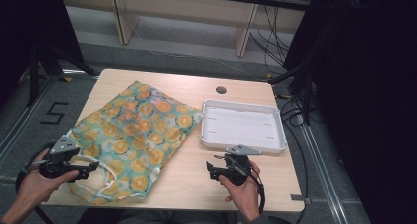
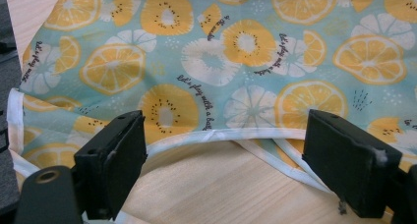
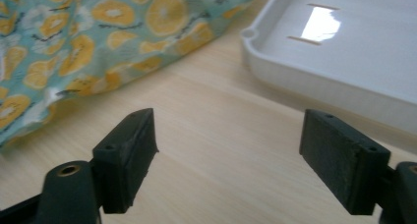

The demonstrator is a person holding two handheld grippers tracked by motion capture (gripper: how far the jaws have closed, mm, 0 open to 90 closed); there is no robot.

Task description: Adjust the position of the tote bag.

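High view: I hold a gripper in each hand at a light wooden table point(image 1: 192, 184). A cloth bag point(image 1: 135, 135) with orange slices printed on it lies flat on the table's left half. It reaches from about 11 o'clock down to 7 o'clock. A white tray point(image 1: 275, 145) sits at about 2 o'clock, just beside the bag's right corner.

My left gripper point(image 1: 91, 169) is at 8 o'clock, at the bag's near left edge, by the white handle loop point(image 1: 105, 172). In the left gripper view, my left gripper point(image 2: 223, 155) has its jaws wide apart. The bag's white trim point(image 2: 216, 134) runs between them, but the pads do not press on it. The bag point(image 2: 236, 47) spreads out from 9 o'clock to 3 o'clock past the jaws.

My right gripper point(image 1: 210, 171) is at 5 o'clock, over bare wood, near the tray's front edge. In the right gripper view, my right gripper point(image 3: 228, 140) is wide open too, with nothing between the jaws. The bag point(image 3: 98, 32) is at 10 o'clock and the tray point(image 3: 344, 62) at 2 o'clock.
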